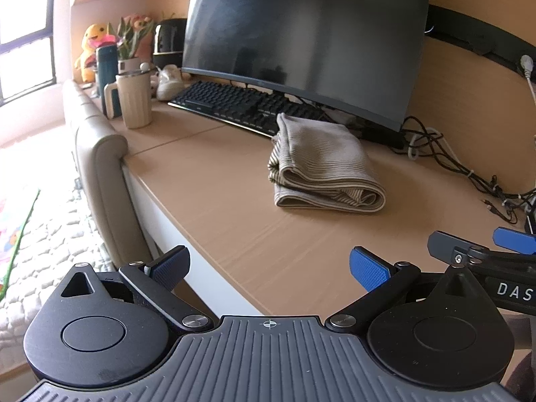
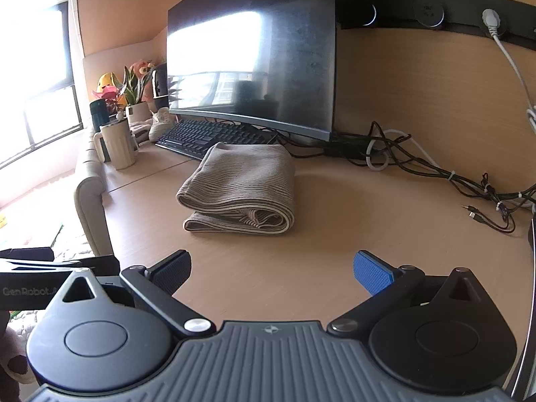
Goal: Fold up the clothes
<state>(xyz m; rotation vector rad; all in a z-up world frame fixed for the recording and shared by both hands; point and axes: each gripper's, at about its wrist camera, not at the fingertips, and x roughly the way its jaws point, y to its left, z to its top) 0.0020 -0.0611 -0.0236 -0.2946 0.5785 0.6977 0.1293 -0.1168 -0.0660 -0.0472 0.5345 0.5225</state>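
Observation:
A beige ribbed garment lies folded in a compact stack on the wooden desk, in front of the keyboard; it also shows in the right wrist view. My left gripper is open and empty, held back over the desk's near edge, well short of the garment. My right gripper is open and empty over the desk, also short of the garment. The right gripper's blue pads show at the right edge of the left wrist view.
A black keyboard and a large monitor stand behind the garment. A cream mug, a bottle, a plant and toys crowd the back left. Tangled cables lie at the right. A padded bed headboard borders the desk's left.

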